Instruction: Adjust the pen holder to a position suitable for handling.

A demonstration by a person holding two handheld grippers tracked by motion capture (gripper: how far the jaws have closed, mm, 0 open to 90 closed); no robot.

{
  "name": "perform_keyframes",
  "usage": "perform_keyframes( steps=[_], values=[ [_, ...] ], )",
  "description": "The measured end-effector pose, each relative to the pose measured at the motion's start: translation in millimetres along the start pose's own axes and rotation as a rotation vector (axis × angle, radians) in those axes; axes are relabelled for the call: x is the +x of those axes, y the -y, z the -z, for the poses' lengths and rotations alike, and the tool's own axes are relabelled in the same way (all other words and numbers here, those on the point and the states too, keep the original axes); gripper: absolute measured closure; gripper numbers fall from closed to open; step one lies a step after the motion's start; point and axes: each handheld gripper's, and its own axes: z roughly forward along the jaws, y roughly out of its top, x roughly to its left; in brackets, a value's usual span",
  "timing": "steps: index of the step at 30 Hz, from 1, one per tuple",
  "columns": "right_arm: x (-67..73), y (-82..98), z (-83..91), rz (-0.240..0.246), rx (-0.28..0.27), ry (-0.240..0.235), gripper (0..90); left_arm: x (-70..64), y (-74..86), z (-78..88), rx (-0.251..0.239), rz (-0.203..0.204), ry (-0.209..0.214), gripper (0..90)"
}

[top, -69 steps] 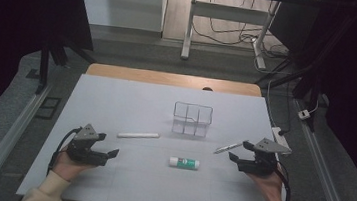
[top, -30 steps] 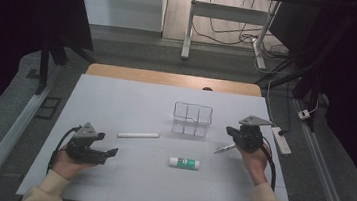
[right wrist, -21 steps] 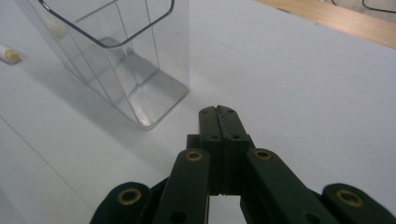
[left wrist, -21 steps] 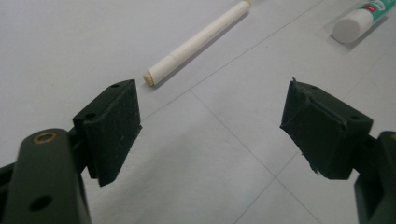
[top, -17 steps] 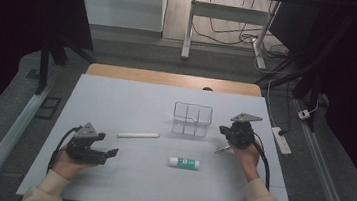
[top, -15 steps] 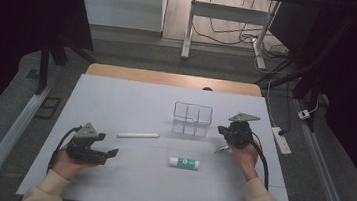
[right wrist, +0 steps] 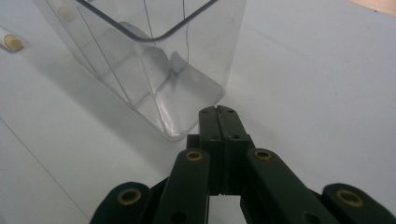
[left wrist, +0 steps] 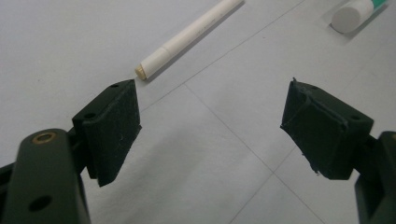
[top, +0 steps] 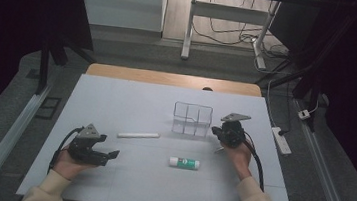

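Two grippers work a white table: the right gripper (right wrist: 218, 112), jaws pressed together on nothing, noses against the clear organizer (top: 192, 119), seemingly to nudge it, while the left gripper (top: 102, 155) rests wide open near a white marker (top: 138, 135).

This looks like a lab or test room set up for recording handwork — not a home. A white sheet (top: 116, 99) covers a plain wooden table (top: 168, 78), and dark curtains (top: 18, 23) close in both sides. The floor is grey carpet (top: 136, 51), with loose cables (top: 229, 33) running under a second desk's metal legs (top: 189, 26) and a power strip (top: 281, 140) lying beside the table. A metal rail (top: 9, 138) runs along the left — bare, working furnishings throughout.
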Motion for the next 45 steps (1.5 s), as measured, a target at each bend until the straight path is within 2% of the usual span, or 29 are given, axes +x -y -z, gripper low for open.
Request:
perform_keyframes(
  steps=[7,9,20,45],
  values=[
    [4.5,-2.9,-3.9,0.010,0.002,-0.010,89.0,-0.2,0.2,0.9,-0.003,0.001,0.002,19.8],
    [6.8,-3.9,-5.8,0.022,0.005,0.002,89.0,-0.3,0.3,0.7,-0.001,-0.002,0.001,19.8],
    [7.9,-5.9,-8.8,0.013,0.008,0.004,89.0,-0.1,0.5,1.3,-0.001,-0.001,0.001,19.8],
    [25.9,-25.0,-29.6,0.035,-0.015,-0.011,88.9,-0.3,1.9,3.3,0.004,-0.002,-0.009,19.8]
  ],
)
